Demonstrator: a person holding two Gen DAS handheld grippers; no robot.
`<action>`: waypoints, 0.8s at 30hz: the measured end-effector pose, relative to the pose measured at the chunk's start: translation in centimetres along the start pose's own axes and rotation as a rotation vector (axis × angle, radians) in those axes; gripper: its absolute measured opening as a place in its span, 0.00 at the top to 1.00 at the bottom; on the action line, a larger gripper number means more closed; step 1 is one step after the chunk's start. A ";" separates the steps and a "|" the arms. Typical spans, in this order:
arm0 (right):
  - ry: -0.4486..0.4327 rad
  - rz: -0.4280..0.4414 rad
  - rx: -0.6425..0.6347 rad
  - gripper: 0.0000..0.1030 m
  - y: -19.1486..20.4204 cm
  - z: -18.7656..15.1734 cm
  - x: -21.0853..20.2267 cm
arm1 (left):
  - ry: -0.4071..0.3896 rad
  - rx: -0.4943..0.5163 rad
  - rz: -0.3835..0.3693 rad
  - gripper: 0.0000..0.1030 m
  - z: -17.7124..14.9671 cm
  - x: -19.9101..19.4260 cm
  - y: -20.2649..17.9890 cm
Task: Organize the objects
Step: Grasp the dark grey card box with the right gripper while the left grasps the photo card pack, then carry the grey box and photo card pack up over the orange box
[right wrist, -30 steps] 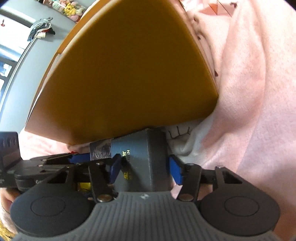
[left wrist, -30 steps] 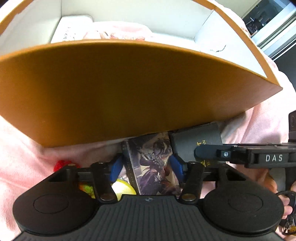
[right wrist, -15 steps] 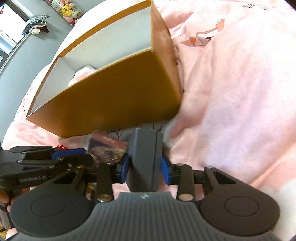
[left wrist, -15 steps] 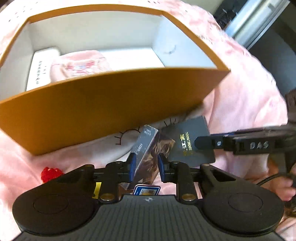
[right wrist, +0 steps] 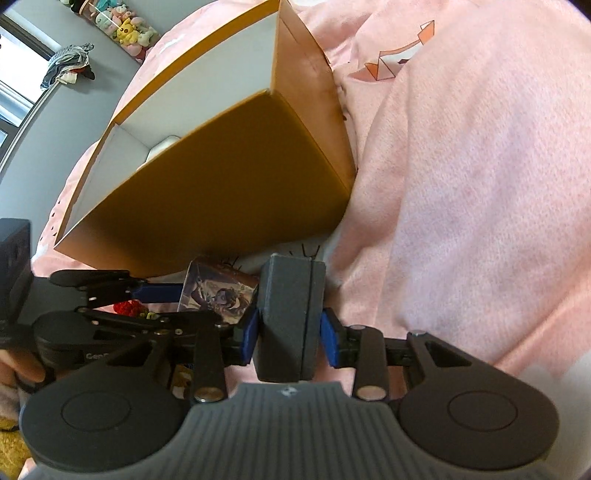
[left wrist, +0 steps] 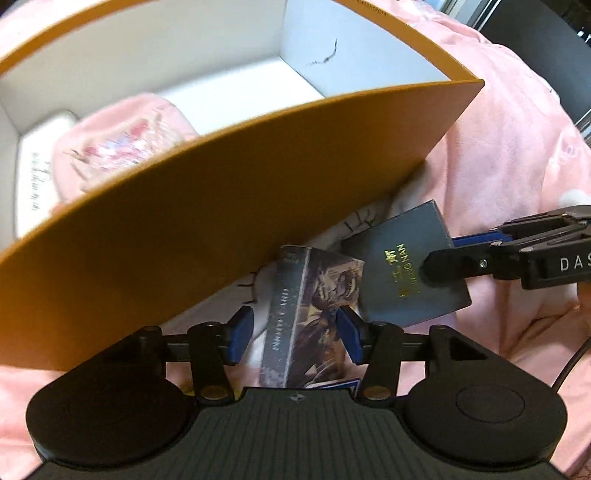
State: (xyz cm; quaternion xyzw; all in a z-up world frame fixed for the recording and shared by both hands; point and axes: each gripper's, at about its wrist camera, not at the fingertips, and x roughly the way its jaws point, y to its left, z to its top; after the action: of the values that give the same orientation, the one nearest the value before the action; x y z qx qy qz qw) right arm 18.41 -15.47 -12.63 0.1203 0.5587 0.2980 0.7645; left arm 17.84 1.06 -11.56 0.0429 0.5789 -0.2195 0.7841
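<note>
The right gripper (right wrist: 288, 339) is clamping the grey box (right wrist: 290, 317), its long axis running forward along the fingers. The left gripper (left wrist: 293, 336), jaws just sprung apart, is straddling the card box (left wrist: 314, 317) loosely. The orange box (left wrist: 221, 229) is sitting just ahead of both.

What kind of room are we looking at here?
Probably a bedroom: the orange cardboard box sits on a fluffy pink blanket, with plush toys on a shelf and clothes hanging by the window.
</note>
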 end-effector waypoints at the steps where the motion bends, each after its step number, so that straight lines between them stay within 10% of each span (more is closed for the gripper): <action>1: 0.001 0.002 0.001 0.63 0.0 0.1 0.1 | 0.003 -0.005 -0.016 0.42 0.0 0.3 0.1; 14: 0.004 0.009 0.018 0.62 0.1 0.6 0.0 | -0.075 -0.013 -0.028 0.74 -1.2 -2.1 -0.9; 24: -0.026 -0.027 -0.045 0.64 2.0 0.4 -2.7 | -0.212 -0.026 0.012 0.75 -2.3 -6.2 -1.3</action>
State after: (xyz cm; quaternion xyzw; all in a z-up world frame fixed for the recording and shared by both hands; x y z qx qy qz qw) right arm 17.60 -15.40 -9.28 0.0991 0.5435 0.2987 0.7782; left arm 13.86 2.49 -6.30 0.0126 0.4955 -0.2104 0.8427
